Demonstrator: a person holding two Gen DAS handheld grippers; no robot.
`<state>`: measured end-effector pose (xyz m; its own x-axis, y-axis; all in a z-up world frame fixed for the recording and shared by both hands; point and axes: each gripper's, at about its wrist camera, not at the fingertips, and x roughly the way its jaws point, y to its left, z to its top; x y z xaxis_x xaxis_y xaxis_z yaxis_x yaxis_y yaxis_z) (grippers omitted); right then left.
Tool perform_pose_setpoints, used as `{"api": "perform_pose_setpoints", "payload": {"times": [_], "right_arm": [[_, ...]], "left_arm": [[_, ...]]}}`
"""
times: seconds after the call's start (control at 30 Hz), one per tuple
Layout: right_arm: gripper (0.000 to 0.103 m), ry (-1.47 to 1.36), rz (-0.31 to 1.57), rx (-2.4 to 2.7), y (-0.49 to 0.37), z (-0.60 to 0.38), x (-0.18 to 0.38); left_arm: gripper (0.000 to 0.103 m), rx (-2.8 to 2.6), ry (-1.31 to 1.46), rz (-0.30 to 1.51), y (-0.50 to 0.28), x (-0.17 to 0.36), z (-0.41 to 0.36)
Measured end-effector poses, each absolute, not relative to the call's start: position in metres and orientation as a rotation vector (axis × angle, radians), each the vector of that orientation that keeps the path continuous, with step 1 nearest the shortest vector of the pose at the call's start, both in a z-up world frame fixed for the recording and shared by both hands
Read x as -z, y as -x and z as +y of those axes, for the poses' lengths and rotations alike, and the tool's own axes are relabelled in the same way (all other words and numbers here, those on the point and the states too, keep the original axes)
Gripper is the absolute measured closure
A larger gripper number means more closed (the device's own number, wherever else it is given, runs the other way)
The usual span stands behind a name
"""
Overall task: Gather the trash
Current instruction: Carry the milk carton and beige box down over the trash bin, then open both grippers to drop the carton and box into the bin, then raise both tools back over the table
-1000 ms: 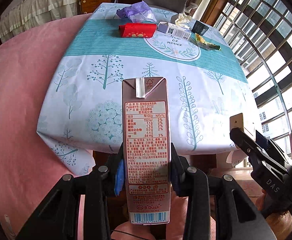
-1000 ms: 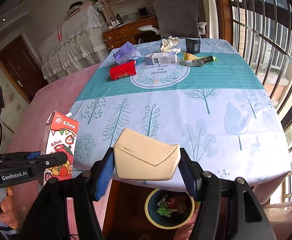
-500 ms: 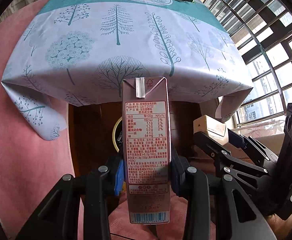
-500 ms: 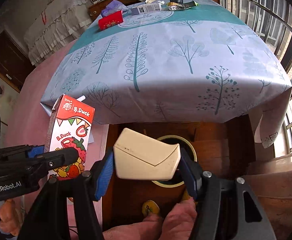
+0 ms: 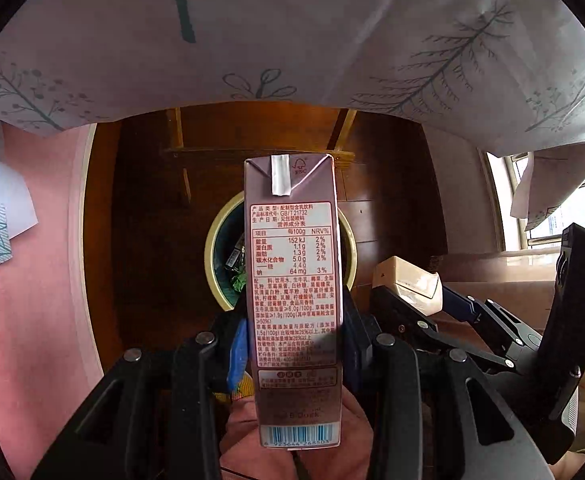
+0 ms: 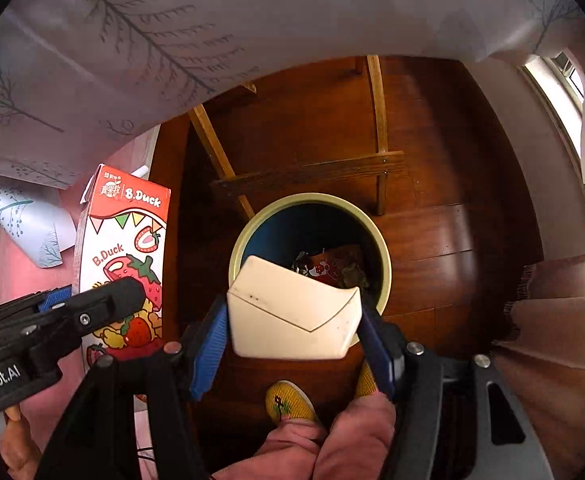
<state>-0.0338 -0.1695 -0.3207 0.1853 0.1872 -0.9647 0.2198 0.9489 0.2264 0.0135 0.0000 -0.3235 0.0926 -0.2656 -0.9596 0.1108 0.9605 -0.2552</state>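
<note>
Left gripper (image 5: 292, 328): clamped on the milk carton (image 5: 294, 280), directly above the bin (image 5: 212, 256).
Right gripper (image 6: 294, 332): clamped on the cream box (image 6: 292, 316), over the bin's near rim.
Risk: the box could strike the rim and fall outside, being off-centre.
Change: both grippers had dropped from tabletop height; the tablecloth (image 6: 132, 40) now hung overhead.

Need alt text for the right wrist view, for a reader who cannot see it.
The right gripper clamps a cream box above a round, yellow-rimmed trash bin holding wrappers, on a dark wooden floor under a table. At left, the left gripper grips a strawberry B.Duck drink carton; a tree-print tablecloth hangs overhead.
</note>
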Motion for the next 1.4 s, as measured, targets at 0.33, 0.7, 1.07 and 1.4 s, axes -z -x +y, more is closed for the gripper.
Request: {"api": "perform_pose_setpoints", "payload": {"times": [0.33, 0.7, 1.07, 1.4], "right_arm": [[0.040, -0.370, 1.428, 0.013, 0.025, -0.183, 0.392], [0.026, -0.364, 1.467, 0.007, 0.011, -0.171, 0.400], [0.026, -0.324, 1.476, 0.018, 0.011, -0.166, 0.379], [0.026, -0.328, 1.415, 0.020, 0.007, -0.162, 0.304]], "left_arm": [[0.018, 0.215, 0.033, 1.441, -0.027, 0.380, -0.001], [0.015, 0.083, 0.061, 1.429, -0.033, 0.378, 0.028], [0.015, 0.055, 0.097, 1.405, -0.027, 0.357, 0.043], [0.015, 0.061, 0.085, 1.356, -0.023, 0.287, 0.051]]}}
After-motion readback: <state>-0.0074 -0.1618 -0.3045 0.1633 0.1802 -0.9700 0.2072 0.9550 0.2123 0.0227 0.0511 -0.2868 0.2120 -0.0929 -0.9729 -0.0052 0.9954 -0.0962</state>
